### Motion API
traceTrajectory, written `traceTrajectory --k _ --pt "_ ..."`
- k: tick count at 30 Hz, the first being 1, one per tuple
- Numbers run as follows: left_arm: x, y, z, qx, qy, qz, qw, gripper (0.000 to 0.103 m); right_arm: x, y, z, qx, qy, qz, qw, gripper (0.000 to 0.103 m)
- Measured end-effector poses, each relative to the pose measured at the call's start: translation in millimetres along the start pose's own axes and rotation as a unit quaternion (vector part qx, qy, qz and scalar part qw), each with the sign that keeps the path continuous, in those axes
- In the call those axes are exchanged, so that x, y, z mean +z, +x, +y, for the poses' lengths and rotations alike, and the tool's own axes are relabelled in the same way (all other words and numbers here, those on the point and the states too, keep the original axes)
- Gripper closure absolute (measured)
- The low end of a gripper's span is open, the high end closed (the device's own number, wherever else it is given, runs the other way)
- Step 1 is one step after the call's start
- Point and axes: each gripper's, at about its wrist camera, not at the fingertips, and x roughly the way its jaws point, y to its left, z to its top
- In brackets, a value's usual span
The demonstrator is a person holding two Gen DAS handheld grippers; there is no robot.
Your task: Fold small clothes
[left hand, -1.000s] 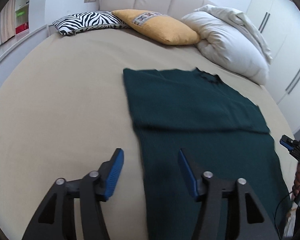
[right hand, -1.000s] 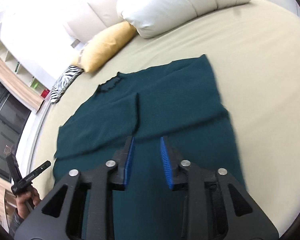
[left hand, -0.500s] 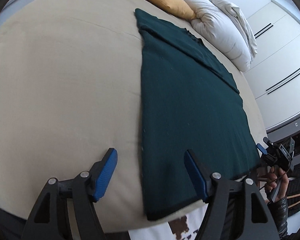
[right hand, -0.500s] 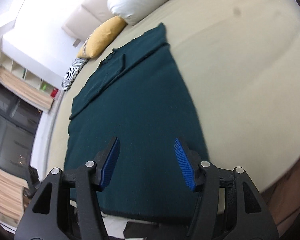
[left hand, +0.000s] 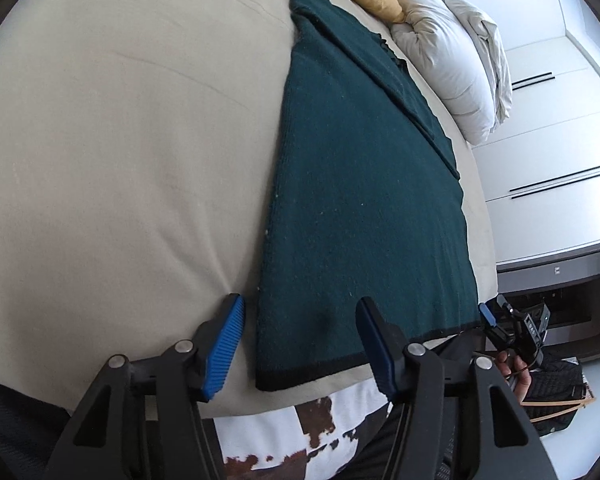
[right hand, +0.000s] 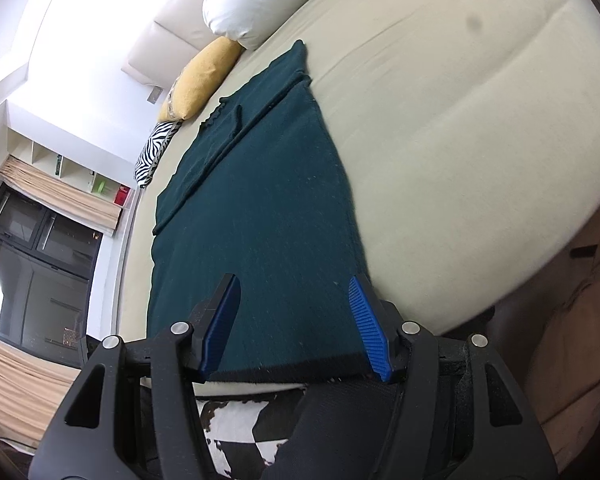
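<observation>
A dark green knit sweater point(left hand: 360, 200) lies flat on the beige bed, sleeves folded across its chest, its black-edged hem at the bed's near edge. It also shows in the right wrist view point(right hand: 260, 220). My left gripper point(left hand: 300, 344) is open, its jaws straddling the hem's left corner without touching it. My right gripper point(right hand: 294, 328) is open, its jaws straddling the hem's right corner just above the cloth. The right gripper also appears at the far right of the left wrist view point(left hand: 512, 328).
The bed point(left hand: 120, 140) carries a yellow cushion point(right hand: 200, 80), a zebra cushion point(right hand: 154, 152) and a white duvet point(left hand: 460, 64) at its head. White wardrobes point(left hand: 560, 140) stand to the right. A cowhide rug point(left hand: 300, 440) lies below the bed edge.
Both grippers pulled back from the sweater's middle to its hem at the near bed edge and dropped lower. The right gripper opened wide; the left stayed open.
</observation>
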Motion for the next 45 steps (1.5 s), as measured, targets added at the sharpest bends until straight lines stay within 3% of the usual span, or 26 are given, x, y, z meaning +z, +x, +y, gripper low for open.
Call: traceTrajectory --k 2,3,4,6,19,21,25,29,35,38,43,45 --pt "-1.4 1.0 0.2 -0.007 -0.006 0.003 0.9999 0.044 -1.7 -4.1 -3.4 -0.005 0.002 0.0 1.0 0.047" --pt "-1.7 1.4 -0.5 -0.007 -0.007 0.002 0.9999 0.051 -1.6 -4.9 -4.6 -0.009 0.004 0.001 1.0 0.047" --pt "-2.3 2.4 -0.7 -0.006 -0.008 0.005 0.9999 0.07 -2.1 -6.9 -7.0 -0.015 0.007 0.001 1.0 0.047" --pt "-4.6 6.2 2.5 -0.008 -0.017 0.015 0.9997 0.09 -3.1 -11.8 -12.5 -0.018 0.015 -0.002 1.0 0.047" --pt "-11.3 -1.6 -2.6 -0.022 -0.01 -0.007 0.9997 0.096 -7.9 -1.8 -16.5 -0.036 0.014 0.047 0.998 0.051" --pt "-12.5 -2.6 -2.8 -0.023 -0.008 -0.01 0.9996 0.096 -7.3 -0.5 -18.4 -0.037 0.019 0.052 0.998 0.058" --pt "-13.2 -8.6 -7.1 -0.037 -0.005 -0.019 0.9991 0.096 -7.8 -1.2 -19.3 -0.042 0.018 0.062 0.997 0.095" --pt "-10.1 -16.8 -11.6 -0.057 -0.003 -0.029 0.9979 0.096 -9.9 -4.1 -15.4 -0.038 0.015 0.053 0.998 0.097" --pt "9.3 -34.5 -22.4 -0.127 -0.025 -0.056 0.99 0.096 8.8 -15.8 3.9 0.044 0.028 0.007 0.999 0.097" --pt "28.9 -43.4 -27.4 -0.167 -0.042 -0.075 0.9821 0.097 31.1 -10.7 23.7 0.082 0.028 -0.007 0.996 0.097" --pt "70.4 -53.5 -34.6 -0.198 -0.059 -0.113 0.9719 0.097 75.6 9.0 49.5 0.147 0.048 -0.035 0.987 0.097" --pt "85.6 -53.8 -35.9 -0.205 -0.067 -0.12 0.969 0.097 92.8 17.3 61.6 0.154 0.049 -0.045 0.986 0.097"
